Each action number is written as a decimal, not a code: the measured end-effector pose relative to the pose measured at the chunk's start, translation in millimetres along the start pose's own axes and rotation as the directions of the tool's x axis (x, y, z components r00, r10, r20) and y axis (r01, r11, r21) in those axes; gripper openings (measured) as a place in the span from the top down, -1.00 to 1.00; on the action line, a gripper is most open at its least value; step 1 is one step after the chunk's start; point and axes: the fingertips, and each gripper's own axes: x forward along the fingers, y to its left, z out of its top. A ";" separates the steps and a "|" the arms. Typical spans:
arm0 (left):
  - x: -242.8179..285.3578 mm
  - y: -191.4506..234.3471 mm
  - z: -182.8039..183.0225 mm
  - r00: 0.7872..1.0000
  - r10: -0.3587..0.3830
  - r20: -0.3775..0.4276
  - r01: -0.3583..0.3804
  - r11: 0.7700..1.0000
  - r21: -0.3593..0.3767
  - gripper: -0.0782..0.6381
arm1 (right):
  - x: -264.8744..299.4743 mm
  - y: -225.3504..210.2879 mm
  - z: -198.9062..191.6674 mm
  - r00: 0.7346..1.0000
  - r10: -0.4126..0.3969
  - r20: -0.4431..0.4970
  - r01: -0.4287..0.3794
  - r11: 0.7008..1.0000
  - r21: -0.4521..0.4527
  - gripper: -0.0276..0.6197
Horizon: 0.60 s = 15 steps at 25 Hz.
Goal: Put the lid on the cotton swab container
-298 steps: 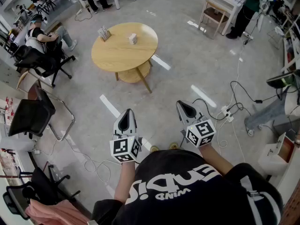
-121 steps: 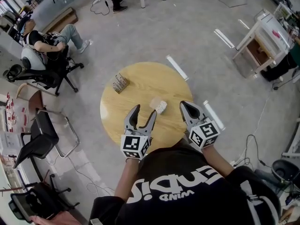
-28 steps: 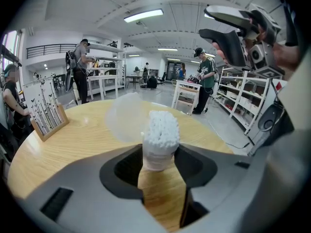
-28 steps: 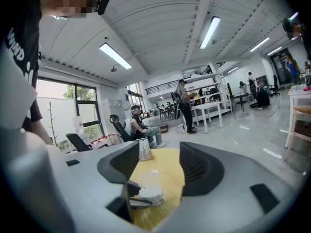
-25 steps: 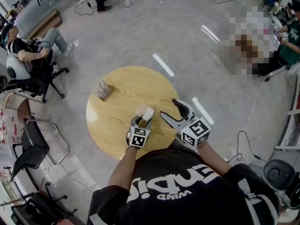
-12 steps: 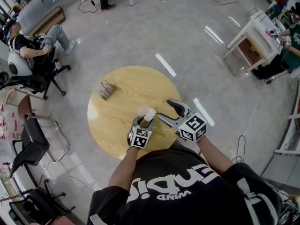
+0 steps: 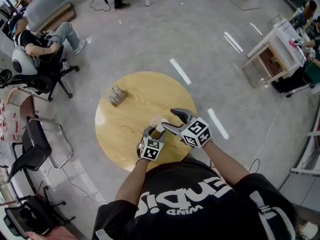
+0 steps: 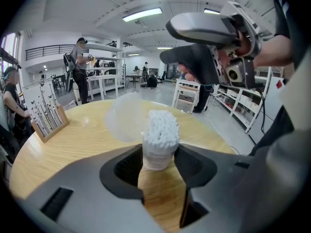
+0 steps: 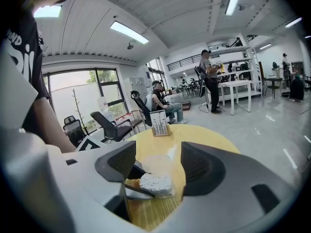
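Note:
On the round wooden table (image 7: 125,134) stands a small clear container (image 8: 158,147) full of white cotton swabs, its top uncovered. My left gripper (image 7: 154,131) is shut on its sides and holds it upright. A translucent lid (image 8: 122,118) lies on the table just beyond the container, also visible as a pale disc (image 9: 154,163) in the right gripper view. My right gripper (image 7: 169,120) hovers open and empty just right of and above the container (image 9: 155,183). In the left gripper view, the right gripper (image 8: 167,41) is at the upper right.
A small wooden holder of cards (image 7: 117,95) stands at the far left of the tabletop. A seated person (image 7: 37,39) and black chairs (image 7: 35,146) are on the floor to the left. A white table (image 7: 280,49) stands at the far right.
My right gripper has come down and to the left, from beside the table's right edge to right next to the swab container. The left gripper and container have stayed put.

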 end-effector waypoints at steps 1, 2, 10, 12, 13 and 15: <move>0.1 0.1 -0.4 1.000 0.001 0.000 -0.001 1.000 0.000 0.20 | 5.7 -0.2 -3.0 1.000 0.007 -0.014 -0.007 1.000 -0.001 0.04; 0.3 0.2 -0.5 1.000 0.002 0.000 -0.002 1.000 0.000 0.20 | 11.2 -0.6 -5.6 1.000 0.012 -0.027 -0.012 1.000 -0.003 0.04; 0.4 1.6 -0.2 1.000 -0.003 0.000 0.003 1.000 0.000 0.20 | 51.5 -8.7 -13.8 0.996 0.008 -0.090 -0.008 1.000 0.002 0.04; 0.7 2.3 0.1 1.000 -0.003 -0.002 0.003 1.000 -0.001 0.20 | 59.5 -11.8 -14.6 0.995 0.004 -0.099 -0.003 1.000 0.007 0.04; 0.7 2.4 0.4 1.000 -0.004 -0.003 0.004 1.000 -0.001 0.20 | 62.6 -13.3 -15.1 0.995 0.002 -0.104 -0.001 1.000 0.009 0.04; 0.6 2.5 0.2 1.000 -0.004 -0.005 0.004 1.000 0.000 0.20 | 67.9 -16.0 -17.0 0.993 -0.003 -0.114 0.005 1.000 0.011 0.04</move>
